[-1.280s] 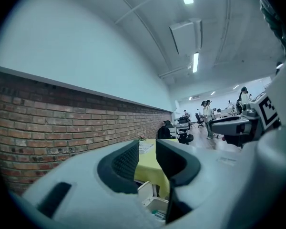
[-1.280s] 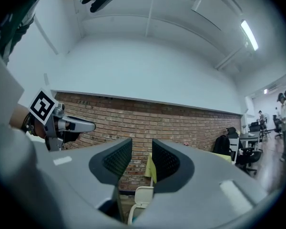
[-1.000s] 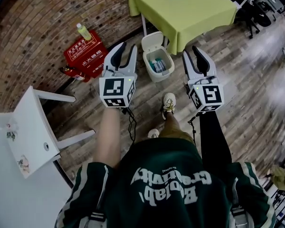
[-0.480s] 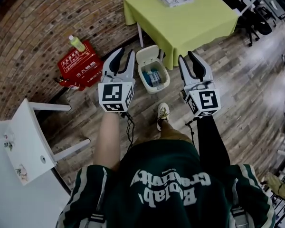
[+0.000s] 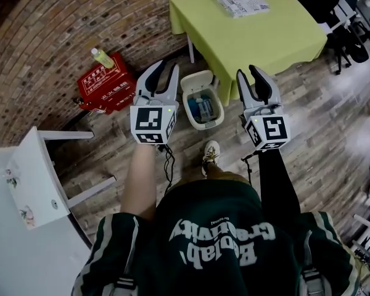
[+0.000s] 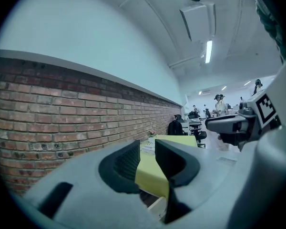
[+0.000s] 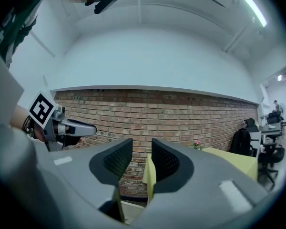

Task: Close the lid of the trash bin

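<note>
The white trash bin point(image 5: 203, 108) stands on the wood floor by the green table's leg. Its lid point(image 5: 196, 79) is swung up at the far side, and blue and white rubbish shows inside. My left gripper point(image 5: 165, 67) is held level to the left of the bin and above it. Its jaws are open and have just been closing a little, with nothing between them. My right gripper point(image 5: 251, 73) hangs to the right of the bin, open and empty. A pale bit of the bin point(image 7: 129, 211) shows low between the right jaws. Neither gripper touches the bin.
A green-clothed table point(image 5: 253, 26) with papers stands just behind the bin. A red box point(image 5: 106, 83) with a yellow bottle point(image 5: 102, 57) on it sits left, against the brick wall point(image 5: 61, 23). A white chair point(image 5: 40, 174) is near left. The person's shoe point(image 5: 209, 152) is before the bin.
Both grippers have been carried forward together toward the bin and table. The bin now lies between them, nearer in view. The lid's position is unchanged.
</note>
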{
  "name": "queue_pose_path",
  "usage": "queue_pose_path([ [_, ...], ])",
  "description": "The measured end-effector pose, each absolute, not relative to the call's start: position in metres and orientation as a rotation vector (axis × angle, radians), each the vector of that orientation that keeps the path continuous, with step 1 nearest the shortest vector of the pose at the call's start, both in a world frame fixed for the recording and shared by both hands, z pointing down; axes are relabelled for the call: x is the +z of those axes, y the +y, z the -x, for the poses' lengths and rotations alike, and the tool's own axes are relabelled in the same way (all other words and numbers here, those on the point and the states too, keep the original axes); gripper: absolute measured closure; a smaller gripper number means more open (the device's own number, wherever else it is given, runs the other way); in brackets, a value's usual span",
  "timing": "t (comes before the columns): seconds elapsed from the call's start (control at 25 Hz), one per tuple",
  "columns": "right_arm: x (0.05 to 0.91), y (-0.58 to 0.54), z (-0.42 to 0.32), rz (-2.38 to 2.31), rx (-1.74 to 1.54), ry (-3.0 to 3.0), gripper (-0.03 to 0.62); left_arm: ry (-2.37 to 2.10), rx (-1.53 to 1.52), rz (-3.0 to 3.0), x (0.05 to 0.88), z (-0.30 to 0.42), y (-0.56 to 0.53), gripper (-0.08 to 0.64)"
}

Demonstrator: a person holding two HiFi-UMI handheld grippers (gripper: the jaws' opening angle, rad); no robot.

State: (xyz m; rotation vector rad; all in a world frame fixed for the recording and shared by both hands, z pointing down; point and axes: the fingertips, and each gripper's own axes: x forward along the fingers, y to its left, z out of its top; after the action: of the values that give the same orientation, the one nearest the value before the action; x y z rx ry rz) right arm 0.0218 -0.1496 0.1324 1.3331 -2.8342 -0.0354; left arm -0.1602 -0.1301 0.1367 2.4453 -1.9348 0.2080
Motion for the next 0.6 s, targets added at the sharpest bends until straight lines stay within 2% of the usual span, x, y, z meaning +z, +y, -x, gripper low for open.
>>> queue_pose_path([
  [0.6,0.159,-0.225,-0.024,-1.227,0.064,-2.910,0.456,-1.974,0.283,-2.409,0.148,0.142,-0.194,0.456],
])
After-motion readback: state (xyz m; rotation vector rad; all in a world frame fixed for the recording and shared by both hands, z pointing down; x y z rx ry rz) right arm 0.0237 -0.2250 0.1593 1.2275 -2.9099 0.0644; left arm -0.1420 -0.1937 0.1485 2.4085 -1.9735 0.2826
